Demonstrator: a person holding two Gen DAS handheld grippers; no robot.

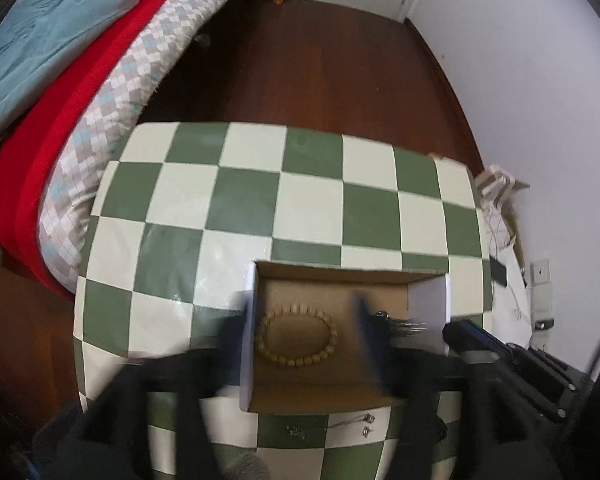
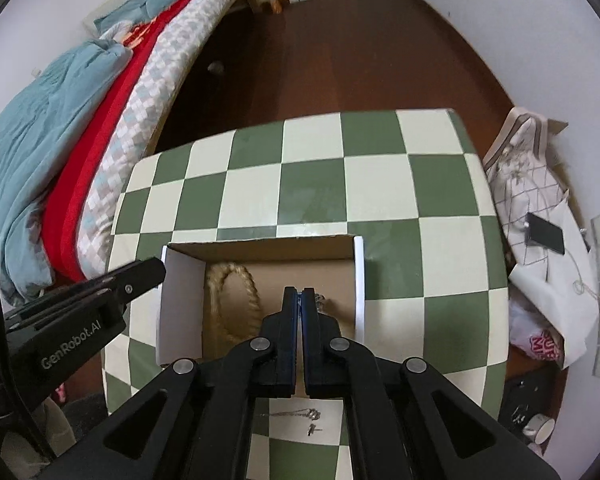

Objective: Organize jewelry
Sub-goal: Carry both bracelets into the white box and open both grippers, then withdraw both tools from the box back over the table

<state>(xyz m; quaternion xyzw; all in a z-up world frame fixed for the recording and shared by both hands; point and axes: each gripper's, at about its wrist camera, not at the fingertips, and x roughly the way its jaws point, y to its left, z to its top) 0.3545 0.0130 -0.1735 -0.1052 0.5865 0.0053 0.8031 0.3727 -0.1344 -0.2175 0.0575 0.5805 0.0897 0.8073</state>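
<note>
Green-and-white checkered tabletop (image 1: pixel 316 184) is carrying an open brown cardboard box (image 1: pixel 332 280), and a tan wooden bead bracelet (image 1: pixel 298 338) is lying on its floor. Left gripper (image 1: pixel 300 344) is hanging over it with jaws spread wide, nothing pinched. Right gripper (image 2: pixel 299 300) is showing its jaws nearly closed above the box; something small and silvery (image 2: pixel 320 300) is peeking beside its tips, and whether it is gripped is unclear. Judging by this, releasing low inside the walls would be wisest. Thin silver chain and studs (image 2: pixel 306 416) are lying outside, partly masked by the right gripper's frame; the left gripper's fingers are blurring.
</note>
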